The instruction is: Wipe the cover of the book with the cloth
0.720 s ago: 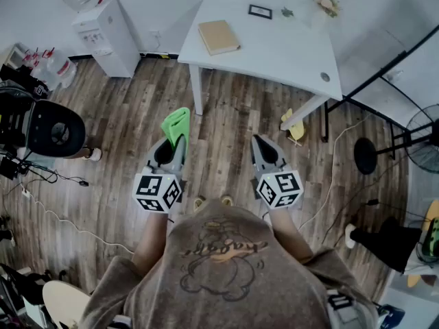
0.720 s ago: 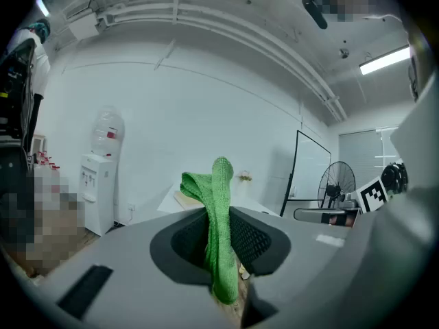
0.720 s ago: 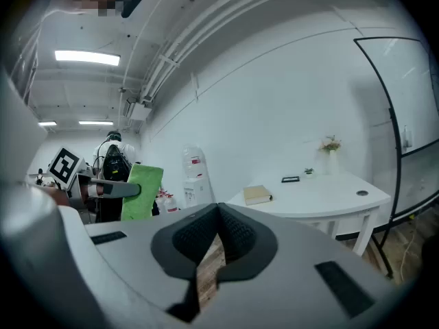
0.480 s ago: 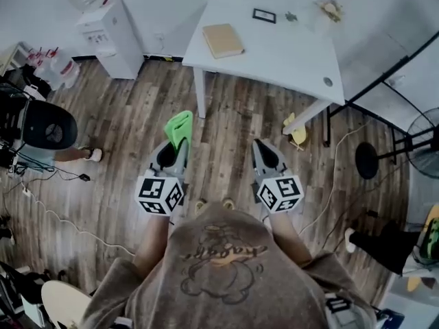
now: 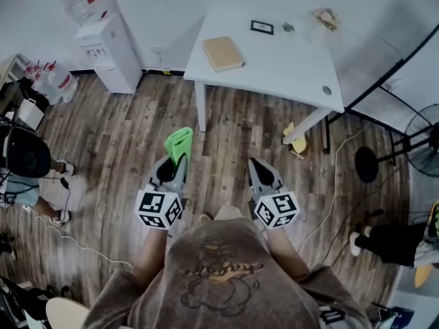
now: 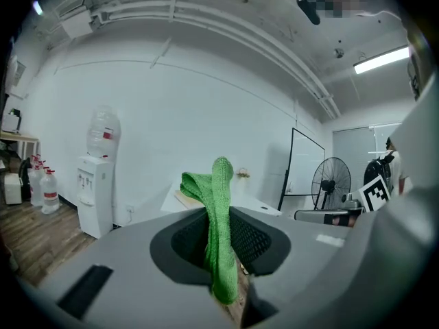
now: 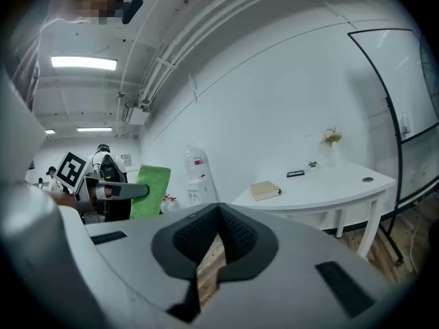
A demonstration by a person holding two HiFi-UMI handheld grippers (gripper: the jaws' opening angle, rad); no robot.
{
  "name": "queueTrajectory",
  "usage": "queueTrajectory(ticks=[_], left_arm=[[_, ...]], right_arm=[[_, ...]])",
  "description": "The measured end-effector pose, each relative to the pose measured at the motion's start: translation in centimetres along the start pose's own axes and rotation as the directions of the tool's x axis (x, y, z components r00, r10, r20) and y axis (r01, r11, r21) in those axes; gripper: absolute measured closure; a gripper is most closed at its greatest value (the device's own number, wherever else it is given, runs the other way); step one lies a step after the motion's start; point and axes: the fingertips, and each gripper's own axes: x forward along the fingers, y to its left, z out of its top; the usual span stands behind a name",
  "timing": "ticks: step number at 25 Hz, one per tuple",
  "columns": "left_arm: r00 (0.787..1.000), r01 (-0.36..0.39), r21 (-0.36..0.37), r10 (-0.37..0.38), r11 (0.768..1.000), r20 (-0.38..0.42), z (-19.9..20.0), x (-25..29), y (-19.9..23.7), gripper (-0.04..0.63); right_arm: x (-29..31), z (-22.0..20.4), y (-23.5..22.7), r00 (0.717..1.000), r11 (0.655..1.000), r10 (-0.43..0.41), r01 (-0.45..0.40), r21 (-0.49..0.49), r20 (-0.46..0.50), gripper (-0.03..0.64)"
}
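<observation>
Lowest in the head view, just above my own shoulders, the left claw [image 5: 177,162] sits left of centre and is clamped on the green cloth [image 5: 180,141]. In the left gripper view the cloth stands folded between the two jaws, pinched there, with its upper end rising above the tips. The right claw [image 5: 256,166] is level with it, right of centre and well apart from the left one. Its own view shows the jaws closed tip to tip with nothing held; only a sliver of wood shows through the gap lower down. Both claws hang over the plank floor [image 5: 226,132], short of the bench.

Higher in the frame, from top centre to upper right, stands the white bench [image 5: 288,60]. The book [image 5: 223,53], closed and tan-covered, lies flat near the bench's left end, well apart from both claws and from the cloth. Past it, nearer the wall, a small dark frame [image 5: 261,27] rests on the bench top.

In the upper left a white water dispenser [image 5: 110,46] stands against the wall. At the right edge of the frame I see a standing fan [image 5: 420,137].
</observation>
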Motion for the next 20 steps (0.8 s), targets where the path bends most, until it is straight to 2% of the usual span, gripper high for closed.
queueTrajectory(ticks=[6, 11, 20], left_arm=[[1.0, 0.025, -0.013, -0.025, 1.0, -0.015, -0.6, 0.8, 1.7, 0.528], [0.999, 0.033, -0.011, -0.033, 0.999, -0.017, -0.5, 2.5, 3.3, 0.528], [0.999, 0.049, -0.009, -0.049, 0.999, -0.001, 1.4, 9.6, 7.0, 0.528]], right_arm=[[1.1, -1.0, 0.1, 0.999, 0.999, -0.044, 0.044, 0.018, -0.014, 0.624], [3.5, -1.6, -0.3, 0.998, 0.999, -0.047, 0.047, 0.021, -0.028, 0.624], [10.9, -0.2, -3.7, 1.0, 0.999, -0.024, 0.024, 0.021, -0.005, 0.623]])
